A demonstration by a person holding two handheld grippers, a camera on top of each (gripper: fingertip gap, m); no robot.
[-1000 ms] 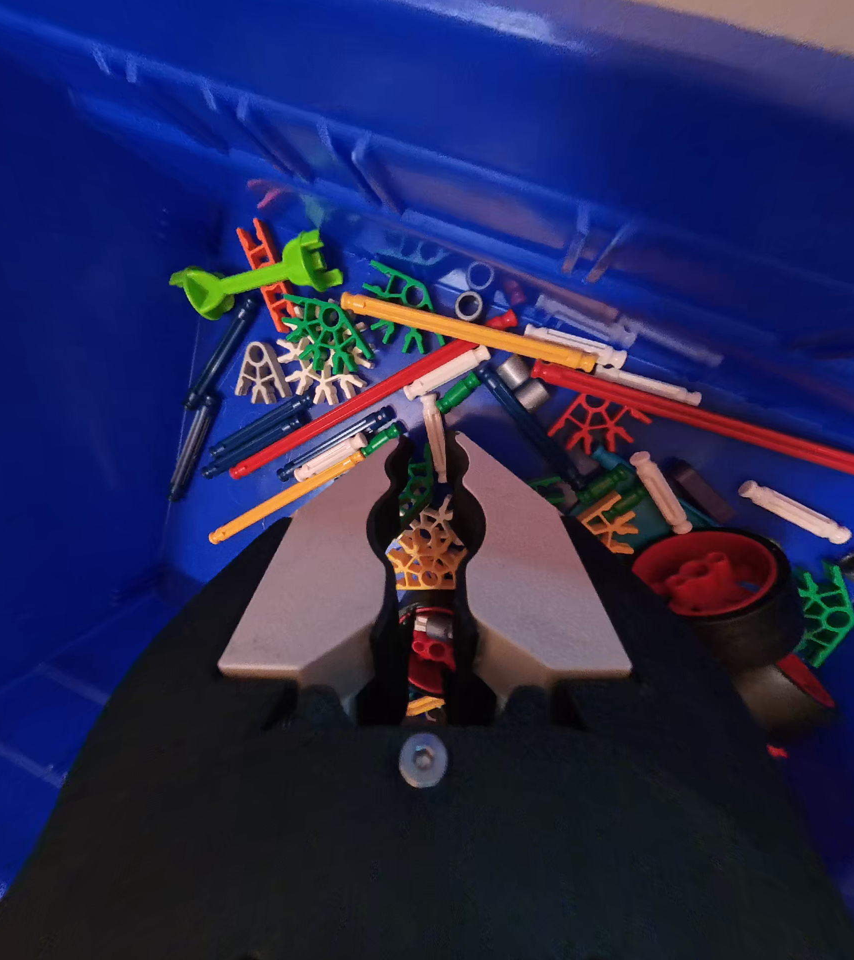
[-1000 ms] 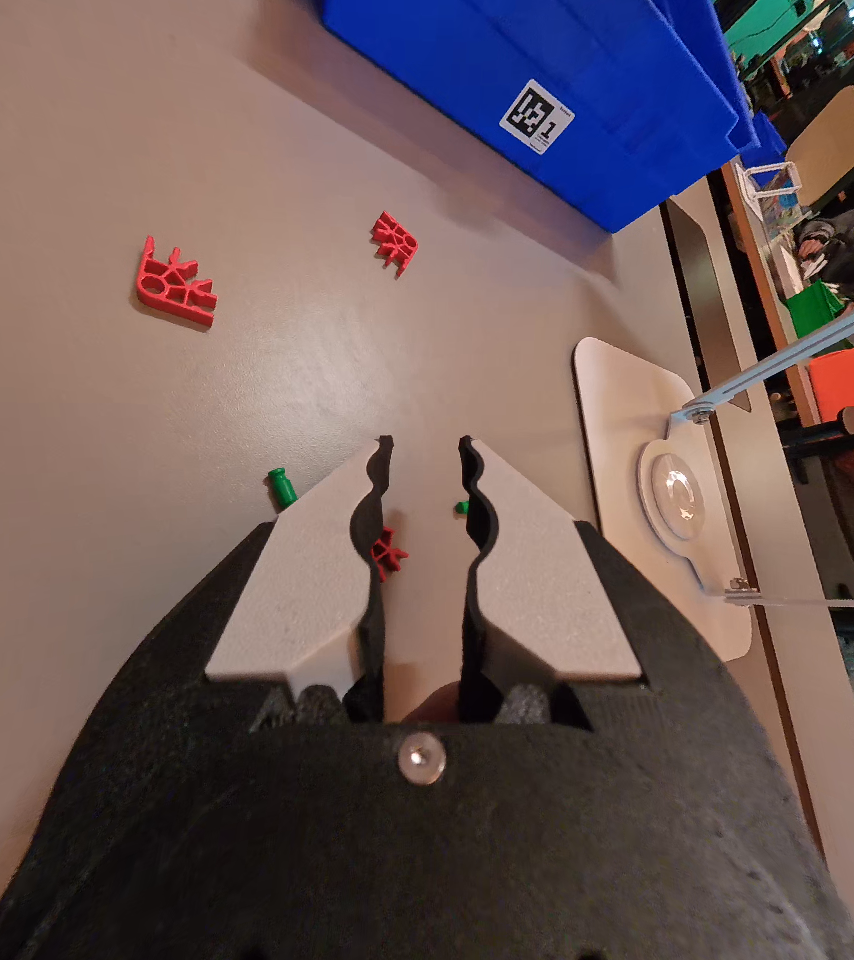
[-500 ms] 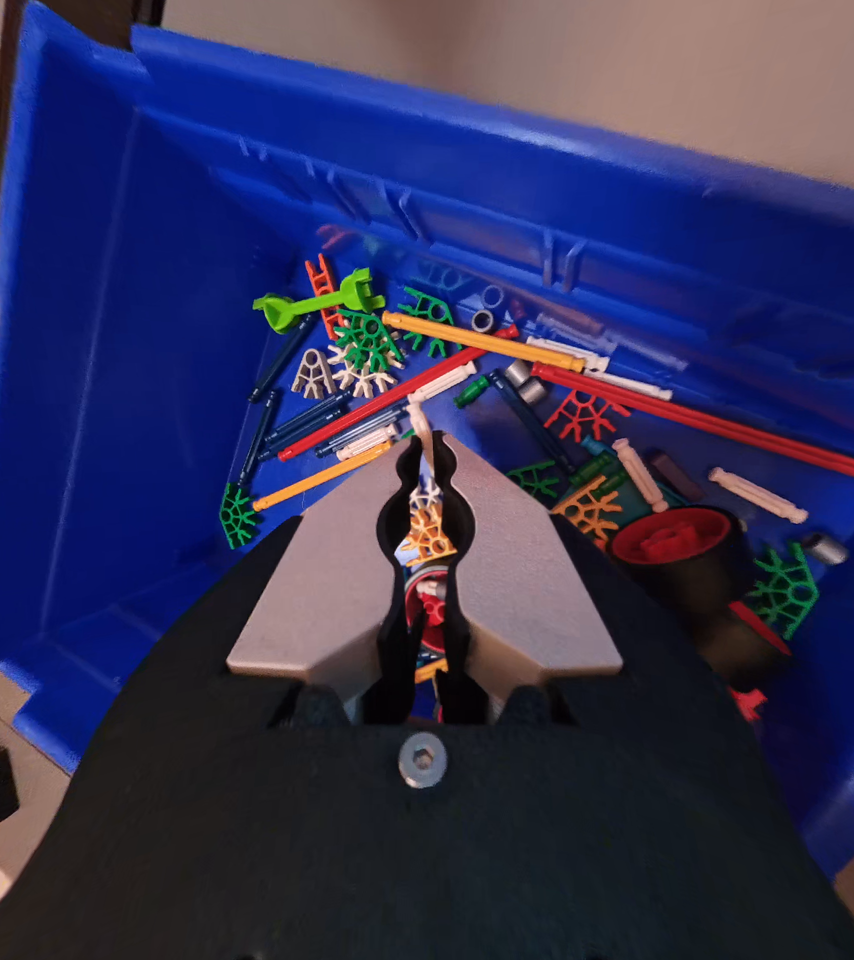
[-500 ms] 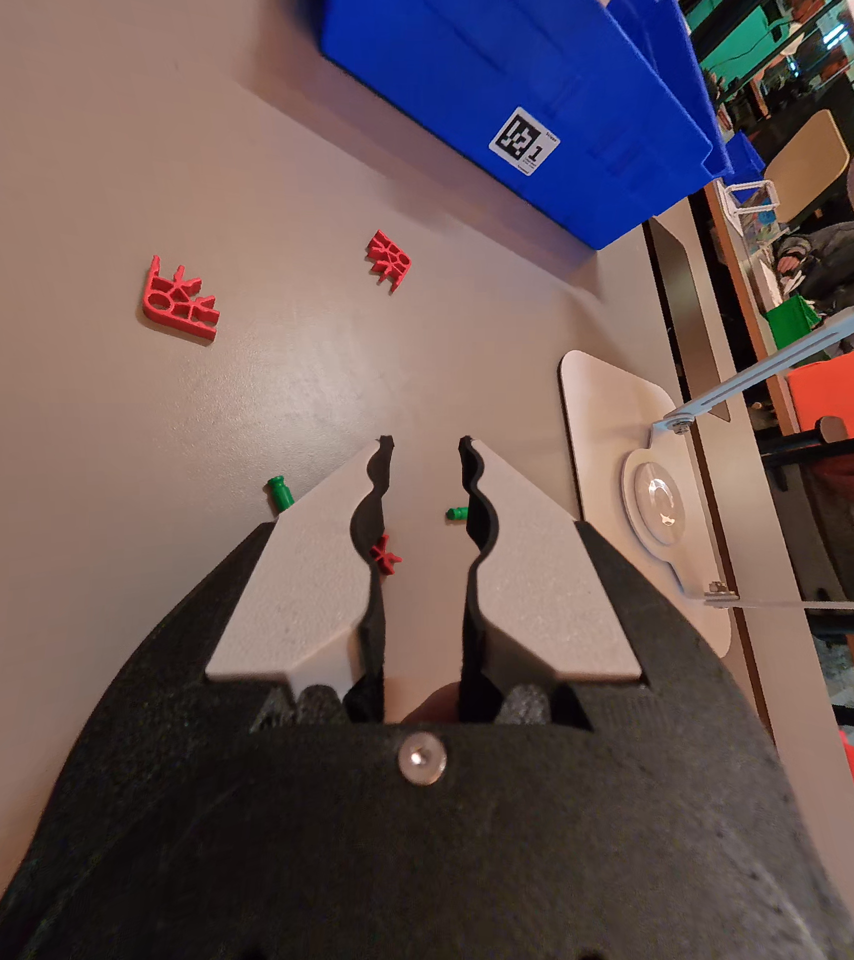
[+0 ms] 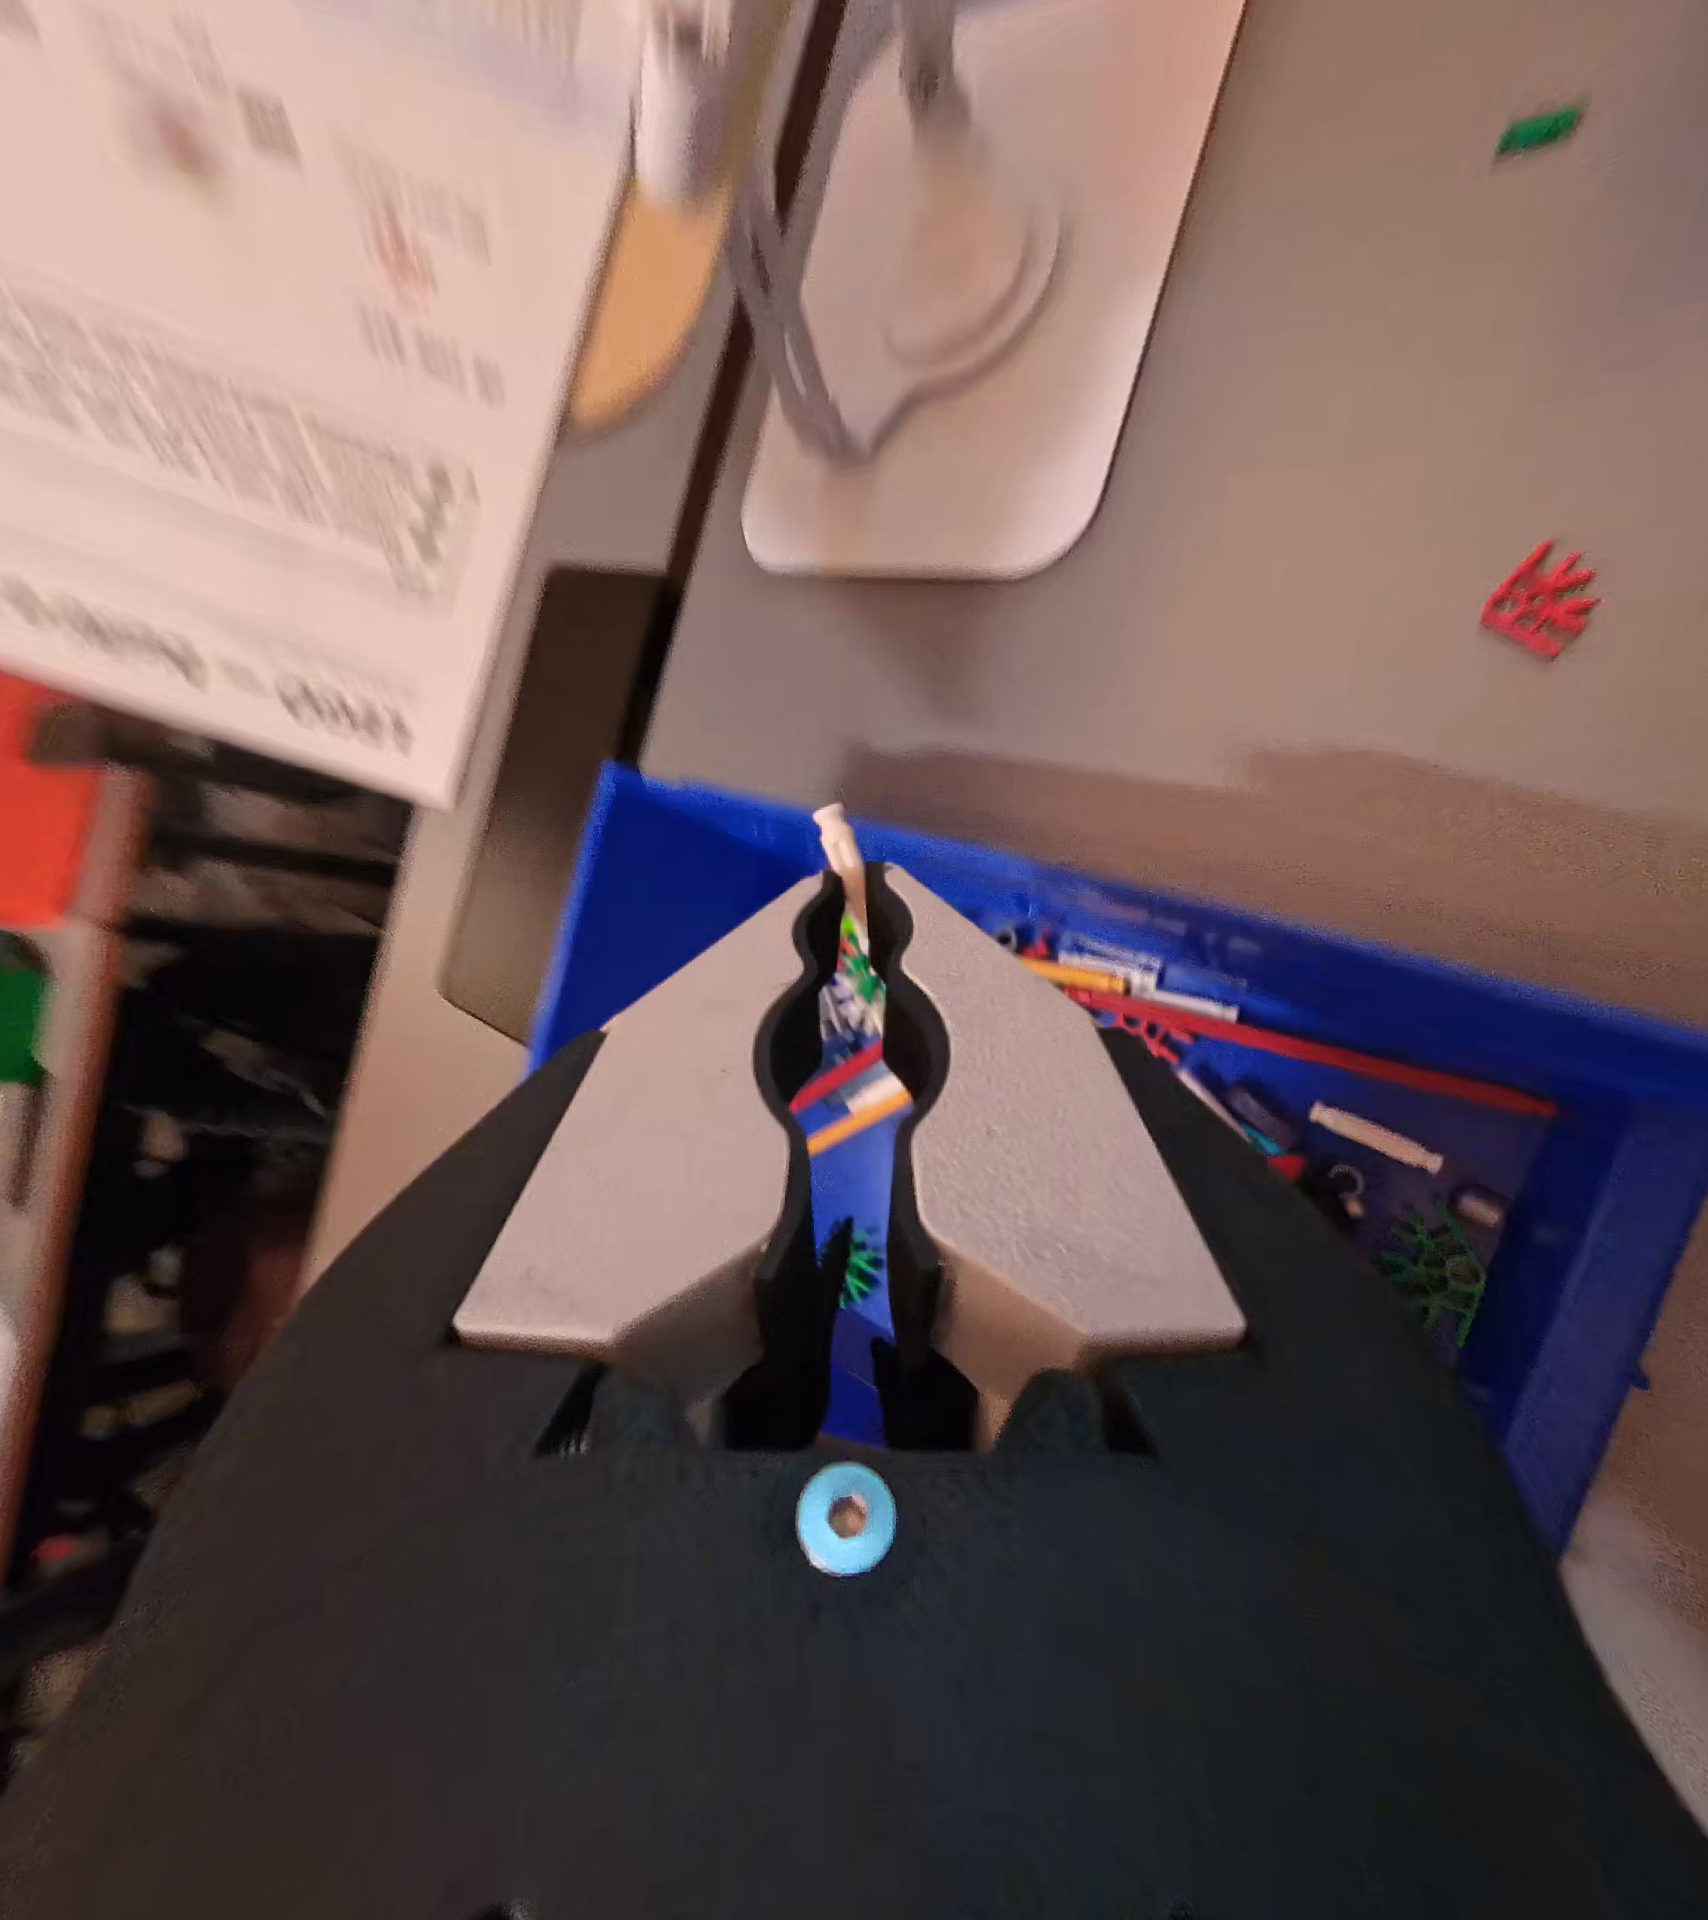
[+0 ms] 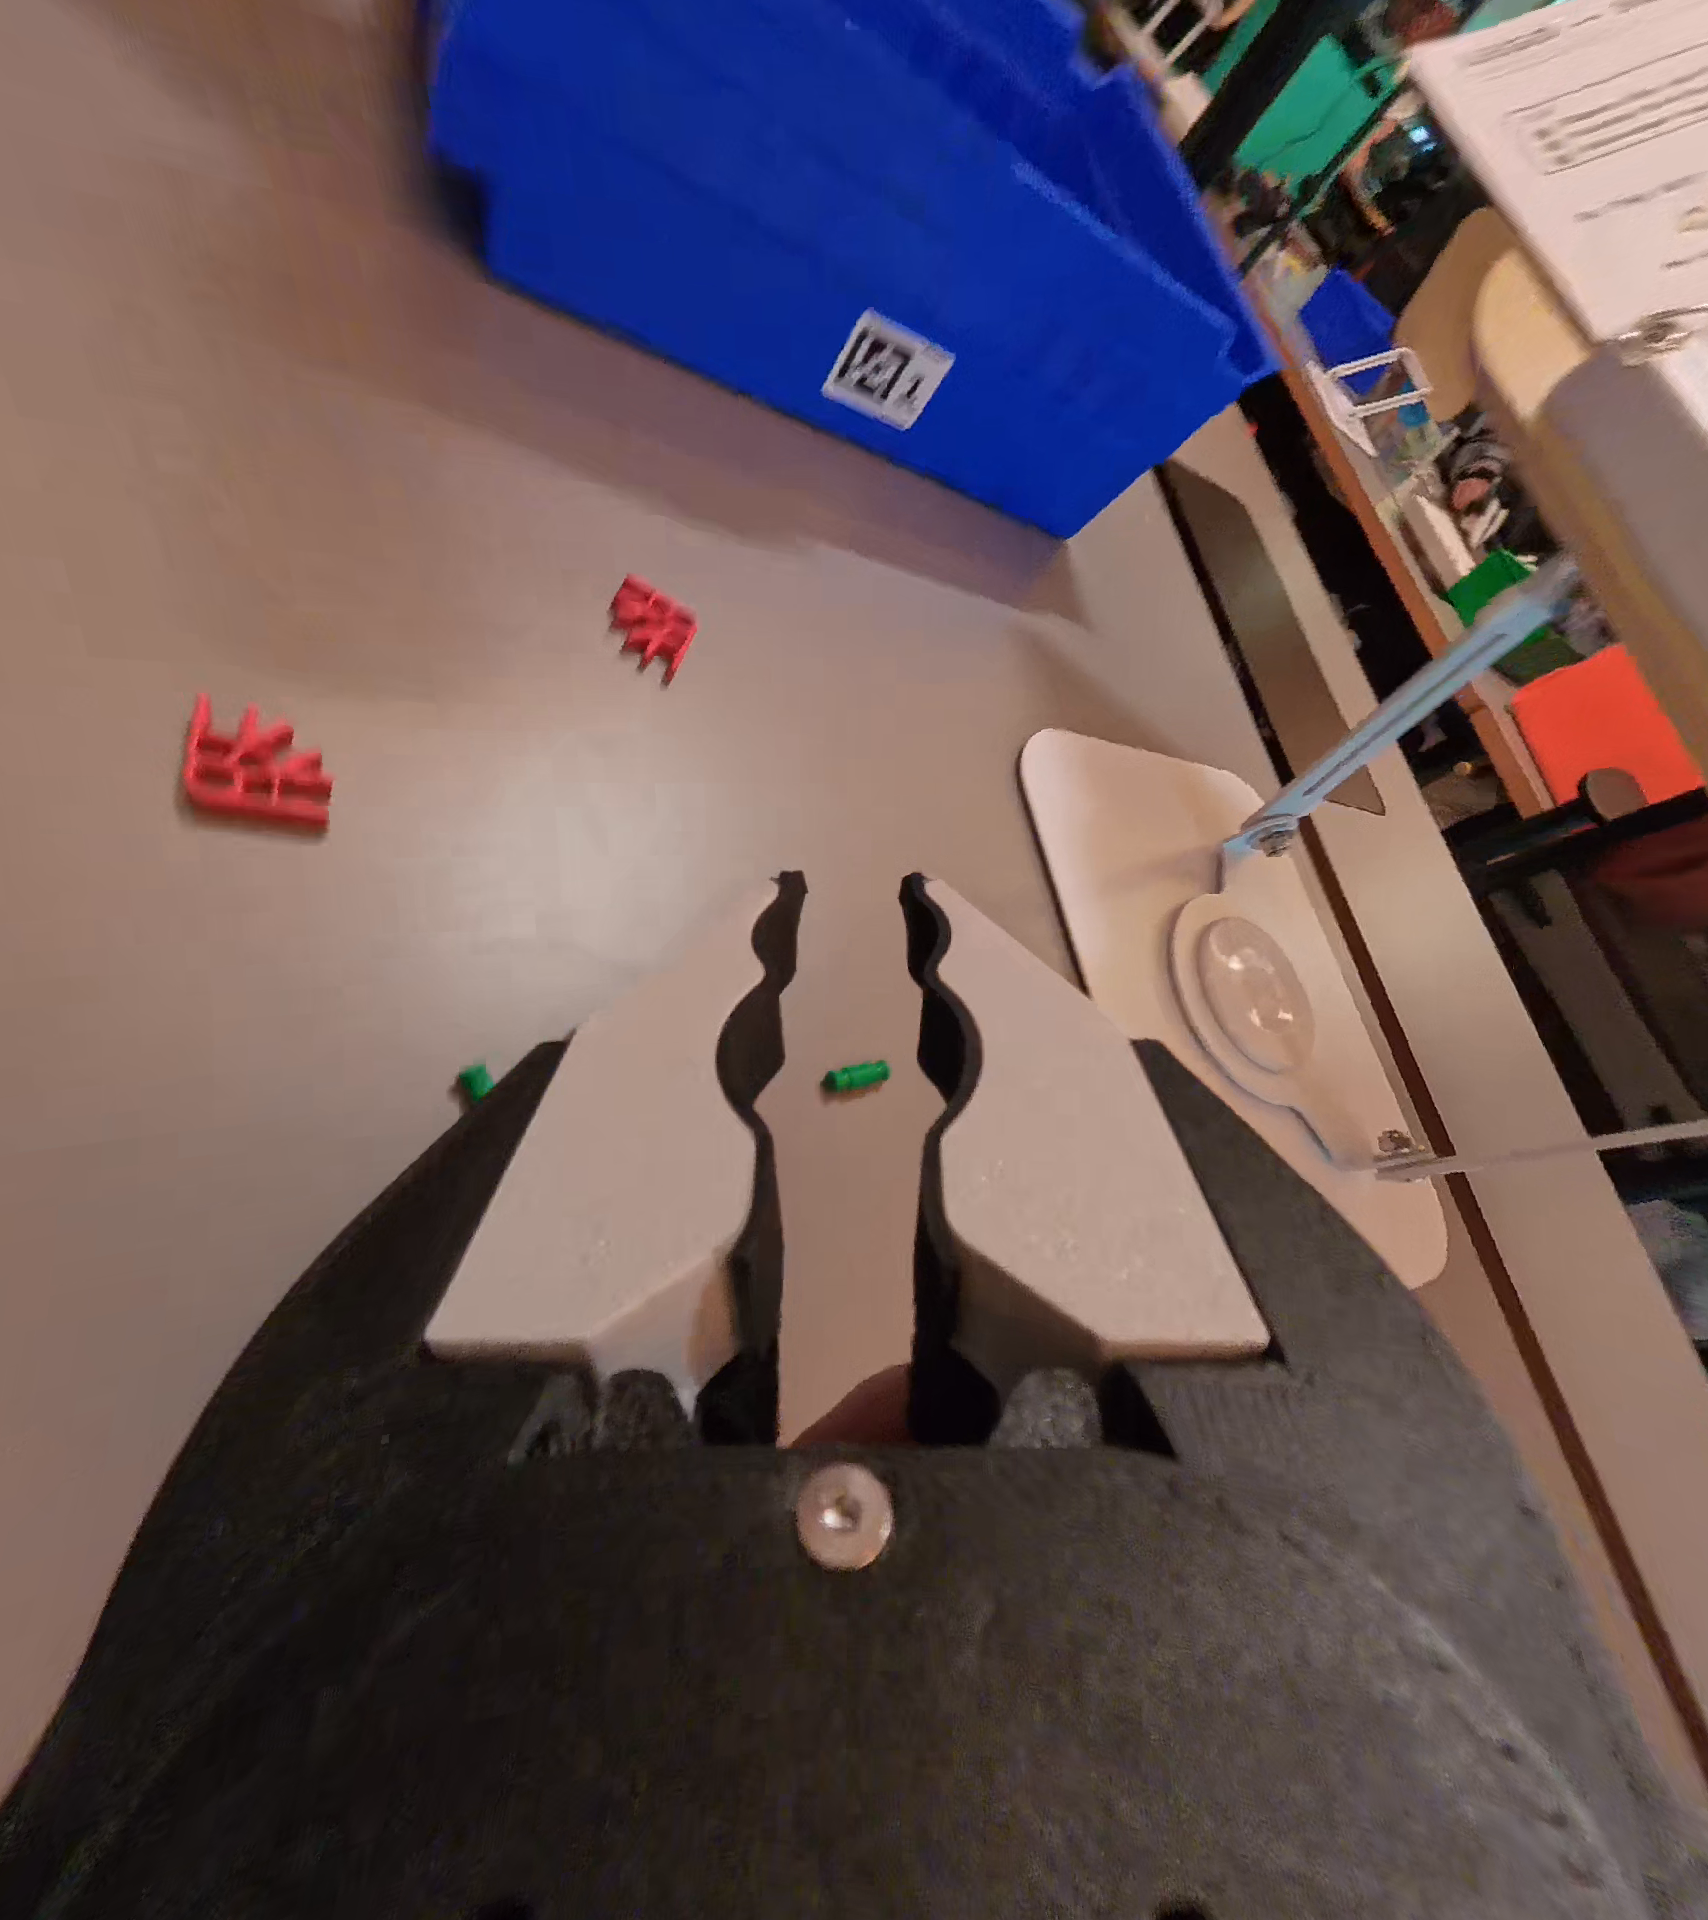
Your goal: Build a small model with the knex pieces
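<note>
Between fingers of left gripper: white rod, pinched at tips, end poking out past them, held above blue bin of mixed construction pieces. View blurred. Left fingers nearly closed on rod.

Right gripper: fingers apart, holding nothing, hovering over tan surface. Small green rod on surface, seen in gap between fingers. Second green rod by left finger. Two red connectors farther off, near second blue bin. White plate with clear dome to right.
</note>
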